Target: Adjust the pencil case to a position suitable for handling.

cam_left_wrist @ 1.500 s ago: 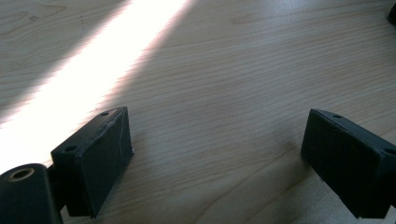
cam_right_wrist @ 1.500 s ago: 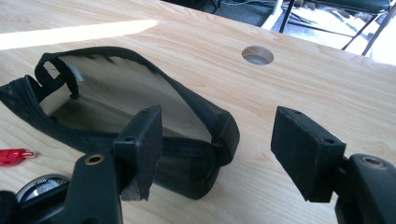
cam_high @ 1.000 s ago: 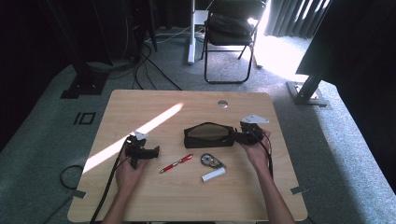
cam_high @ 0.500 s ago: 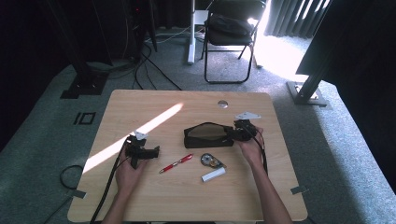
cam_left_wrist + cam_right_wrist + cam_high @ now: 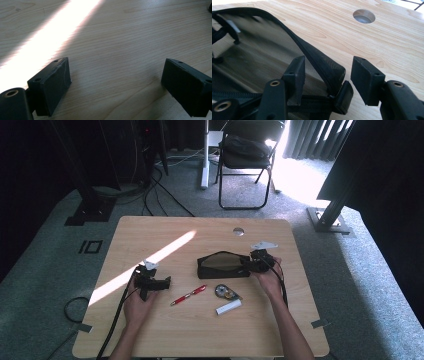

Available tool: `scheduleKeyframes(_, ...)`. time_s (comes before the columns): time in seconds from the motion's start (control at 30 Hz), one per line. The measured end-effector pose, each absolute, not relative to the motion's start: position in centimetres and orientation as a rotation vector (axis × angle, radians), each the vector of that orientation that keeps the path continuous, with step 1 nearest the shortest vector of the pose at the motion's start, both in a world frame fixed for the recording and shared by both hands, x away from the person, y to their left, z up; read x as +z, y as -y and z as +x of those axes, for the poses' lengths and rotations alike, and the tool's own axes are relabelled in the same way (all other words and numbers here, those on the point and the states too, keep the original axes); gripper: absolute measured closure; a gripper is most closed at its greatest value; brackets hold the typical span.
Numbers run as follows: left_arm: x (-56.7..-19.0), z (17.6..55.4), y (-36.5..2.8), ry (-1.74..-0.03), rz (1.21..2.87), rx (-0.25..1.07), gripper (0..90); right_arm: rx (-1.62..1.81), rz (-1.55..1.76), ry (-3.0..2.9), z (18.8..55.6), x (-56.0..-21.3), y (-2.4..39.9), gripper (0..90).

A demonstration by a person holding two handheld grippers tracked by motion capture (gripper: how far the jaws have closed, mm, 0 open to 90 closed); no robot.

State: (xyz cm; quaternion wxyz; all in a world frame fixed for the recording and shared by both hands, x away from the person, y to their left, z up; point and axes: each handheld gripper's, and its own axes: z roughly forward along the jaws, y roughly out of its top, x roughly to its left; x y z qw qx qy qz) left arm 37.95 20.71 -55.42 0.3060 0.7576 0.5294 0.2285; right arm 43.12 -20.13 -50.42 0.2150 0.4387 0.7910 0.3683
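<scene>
Left hand-held gripper [image 5: 165, 282] rested on the surface [image 5: 160, 232], jaws wide apart on bare wood per its own view. High view added red pen [image 5: 188, 295], tape dispenser [image 5: 226, 293] and white tube [image 5: 228, 307] mid-surface. Right hand-held gripper [image 5: 325, 75] had just been closing, half-open, straddling the open black pouch [image 5: 222, 265] end, pads not pressing.

A red pen [image 5: 188, 295], a round tape dispenser [image 5: 224, 292] and a small white stick [image 5: 228, 307] lay near one another on the wooden surface [image 5: 150, 235], crossed by a strip of sunlight, while a folding chair [image 5: 247, 155] stood on the grey carpet beyond.
</scene>
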Motion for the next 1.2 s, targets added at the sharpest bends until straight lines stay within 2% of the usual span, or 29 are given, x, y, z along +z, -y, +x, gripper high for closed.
scheduleKeyframes(0.43,-55.4,37.9,-20.7,-1.402,2.005,0.604,8.9,1.023,1.155,-2.228,39.9,-50.2,20.7,41.3)
scheduleKeyframes(0.8,-55.4,38.0,-20.7,-1.401,2.005,0.605,8.8,0.990,1.102,-2.252,37.4,-50.3,21.0,43.4)
scheduleKeyframes(0.9,-55.4,38.0,-20.7,-1.401,2.005,0.605,8.8,1.000,1.112,-2.255,36.9,-50.5,21.3,44.6)
scheduleKeyframes(1.2,-55.4,38.0,-20.7,-1.401,2.005,0.605,8.9,1.025,1.095,-2.286,35.9,-50.9,21.8,56.4)
